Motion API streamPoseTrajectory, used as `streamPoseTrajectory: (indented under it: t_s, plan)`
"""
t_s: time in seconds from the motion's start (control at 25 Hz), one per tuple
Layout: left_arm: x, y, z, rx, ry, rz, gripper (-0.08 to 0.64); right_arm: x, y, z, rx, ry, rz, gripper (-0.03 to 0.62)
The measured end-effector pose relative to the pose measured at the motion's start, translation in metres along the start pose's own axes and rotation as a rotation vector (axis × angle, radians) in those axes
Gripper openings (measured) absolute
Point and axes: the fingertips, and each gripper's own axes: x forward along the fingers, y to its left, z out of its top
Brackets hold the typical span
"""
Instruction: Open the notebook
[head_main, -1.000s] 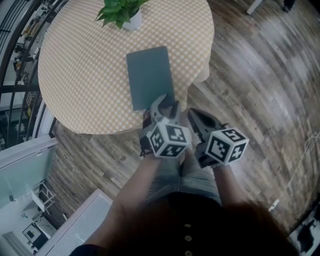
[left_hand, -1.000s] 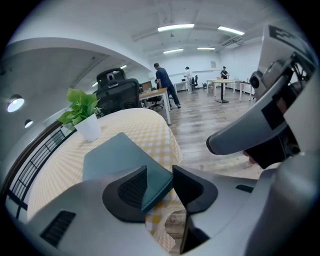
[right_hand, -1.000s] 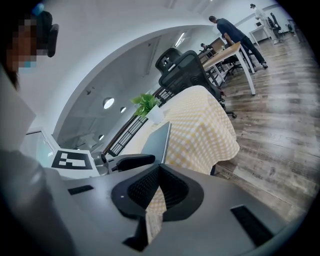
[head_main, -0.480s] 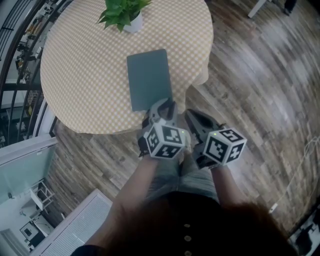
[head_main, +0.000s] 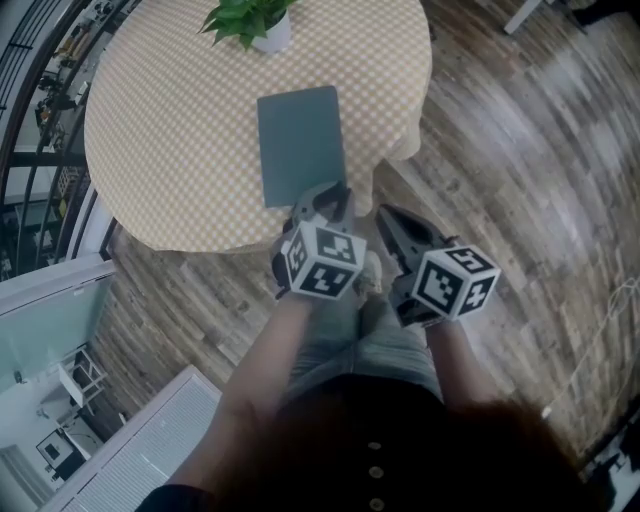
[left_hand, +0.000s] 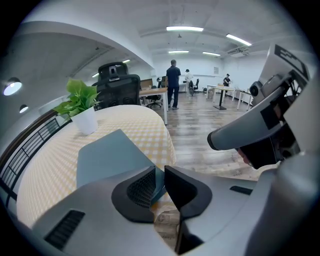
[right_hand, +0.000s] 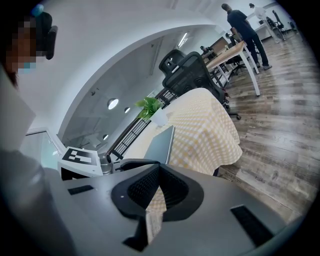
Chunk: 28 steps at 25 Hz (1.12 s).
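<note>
1. The wood-plank floor (head_main: 520, 140) surrounds the counter on its near and right sides.

2. The counter (head_main: 170, 150) is round. A yellow-and-white checked cloth (head_main: 390, 60) covers it and hangs over the rim. A dark railing (head_main: 30, 130) runs along the left side.

3. View differences:
- Only the left gripper view shows the room beyond the counter. A black office chair (left_hand: 117, 82) stands behind it, and two persons (left_hand: 173, 82) stand far off among desks.
- Only the head view shows both forearms and both marker cubes (head_main: 320, 262) from above. Each cube carries black-and-white square patterns.
- The right gripper view shows the notebook edge-on.

4. The notebook (head_main: 300, 145) has a grey-blue cover. It lies closed and flat on the near right part of the counter, with one short edge toward the operator and close to the rim.

5. The left tool (left_hand: 160, 172) sits at the near right corner of the notebook. Its jaws have just been closing. Only a narrow gap remains, and the notebook corner fills it, so the tool is clenched on that corner.

6. The right tool (right_hand: 159, 170) hangs just right of the left tool, off the counter and above the floor. Its jaw tips are together and nothing is between them.

7. A leafy plant (head_main: 245, 15) in a white pot (head_main: 272, 38) stands at the far edge of the counter, apart from the notebook.
</note>
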Motion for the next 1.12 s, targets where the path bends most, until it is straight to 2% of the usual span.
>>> streamPoseTrajectory:
  t_s: [0.32,0.6,0.84,1.12]
  plan:
    - [-0.006,0.0,0.003,-0.011,-0.026,-0.051,0.046,0.007,0.002,-0.006,0.003,0.003,-0.024,0.012]
    - [-0.01,0.004,0.004,-0.042,-0.083,-0.163,0.038,0.026,0.018,-0.007,-0.005,-0.03,-0.048,0.012]
    - [-0.028,0.013,0.007,-0.191,-0.154,-0.321,0.031,0.038,0.038,0.0,0.014,-0.096,-0.088,0.012]
    - [-0.057,0.028,0.018,-0.268,-0.235,-0.443,0.028,0.047,0.051,0.014,-0.007,-0.149,-0.124,0.012]
